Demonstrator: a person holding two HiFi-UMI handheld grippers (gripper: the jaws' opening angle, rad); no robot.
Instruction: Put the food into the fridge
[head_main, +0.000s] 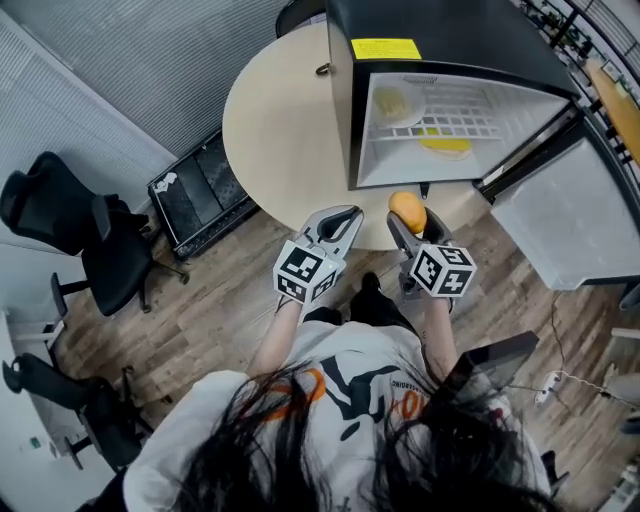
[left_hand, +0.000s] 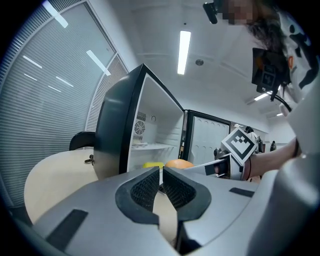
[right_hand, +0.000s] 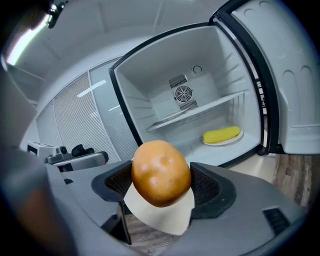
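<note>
Fridge (right_hand: 134, 95) mouth open, door (right_hand: 295, 90) swung wide right, yellow food (right_hand: 222, 134) lower right, floor beside it seemingly bare

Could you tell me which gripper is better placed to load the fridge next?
Right. The right gripper holds the potato facing the open fridge; the left gripper is shut, empty.

A round beige table (head_main: 280, 120) stands on a wood-plank floor (head_main: 210, 320). Left of the table sits a black office chair (head_main: 90, 240) (wheeled base showing). Beyond the table hang grey slatted blinds (left_hand: 45, 100), and above it glows a ceiling strip light (left_hand: 183, 45).
</note>
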